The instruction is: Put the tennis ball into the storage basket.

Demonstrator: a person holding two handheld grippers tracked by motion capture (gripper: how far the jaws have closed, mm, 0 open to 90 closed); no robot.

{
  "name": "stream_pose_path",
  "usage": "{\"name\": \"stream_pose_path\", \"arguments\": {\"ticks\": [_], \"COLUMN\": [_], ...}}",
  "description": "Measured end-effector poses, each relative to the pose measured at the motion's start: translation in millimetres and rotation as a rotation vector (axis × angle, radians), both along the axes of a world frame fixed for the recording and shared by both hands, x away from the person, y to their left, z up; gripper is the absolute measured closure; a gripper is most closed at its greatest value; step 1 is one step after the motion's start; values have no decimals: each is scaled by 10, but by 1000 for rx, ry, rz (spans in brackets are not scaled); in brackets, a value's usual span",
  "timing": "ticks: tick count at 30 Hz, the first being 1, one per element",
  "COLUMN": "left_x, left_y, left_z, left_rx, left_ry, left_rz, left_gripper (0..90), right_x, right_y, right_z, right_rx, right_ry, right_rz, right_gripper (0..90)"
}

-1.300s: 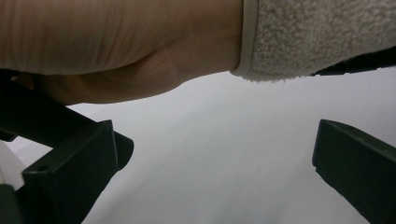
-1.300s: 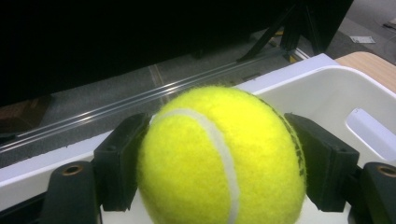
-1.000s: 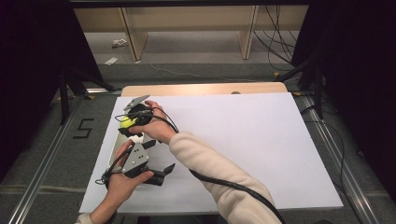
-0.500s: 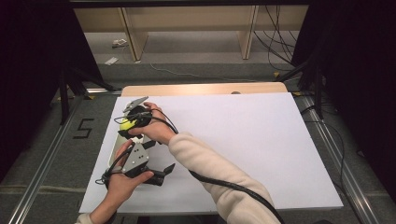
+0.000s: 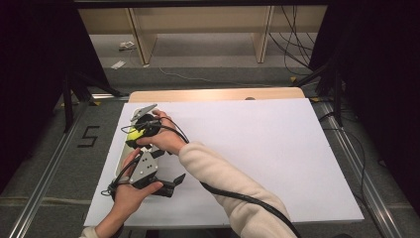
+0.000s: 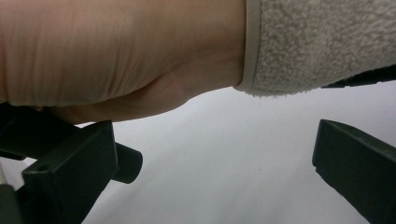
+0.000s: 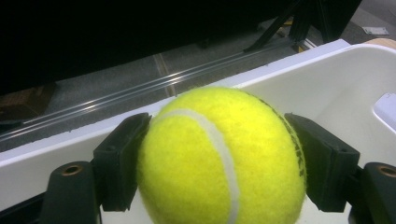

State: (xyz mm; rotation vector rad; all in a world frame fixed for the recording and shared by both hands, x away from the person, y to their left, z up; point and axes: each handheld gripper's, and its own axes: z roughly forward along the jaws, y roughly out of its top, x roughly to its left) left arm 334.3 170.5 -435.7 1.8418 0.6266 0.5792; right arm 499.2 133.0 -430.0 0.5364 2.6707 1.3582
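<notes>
A yellow tennis ball [image 7: 219, 158] sits between the two black jaws of my right gripper [image 7: 219, 161], which press on both its sides. It hangs over a white tray [image 7: 327, 79]. In the high view the right arm reaches across to the table's left side, where the ball [image 5: 132, 134] and right gripper [image 5: 134, 137] are above the tray [image 5: 120, 159]. My left gripper [image 5: 173, 184] rests on the white table surface just below, jaws pointing right. Its jaws [image 6: 215, 154] stand wide apart with nothing between them; the right wrist and cream sleeve [image 6: 322, 42] pass just above.
The white table sheet [image 5: 267, 153] stretches to the right of both hands. A wooden strip [image 5: 213, 94] runs along the far edge. Metal rails [image 5: 44, 183] flank the table, and black cables trail from both grippers.
</notes>
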Motion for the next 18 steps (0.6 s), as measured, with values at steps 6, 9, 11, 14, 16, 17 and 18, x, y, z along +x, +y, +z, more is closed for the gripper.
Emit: {"name": "stream_pose_path", "arguments": {"ticks": [6,9,11,14,16,17,18], "left_x": [-1,-1,0,2,3,2,1], "left_y": [1,2,2,4,5,5,6], "left_z": [3,4,4,3,3,3,4], "left_rx": [0,-1,0,0,1,1,1], "left_ry": [-1,-1,-2,-1,-1,-1,-1], "left_rz": [1,1,0,1,2,2,3], "left_gripper": [0,0,0,0,0,0,0], "right_x": [3,7,10,14,10,11,8], "right_y": [-2,1,3,3,6,8,12], "right_z": [-8,-9,-10,-15,-20,-23,-28], "right_rx": [-4,-3,-1,-4,-4,-5,-4], "right_ry": [2,3,2,0,3,1,0], "right_rz": [-6,-8,-12,-11,-11,-6,-8], "right_gripper": [261,260,260,260,259,257,256]}}
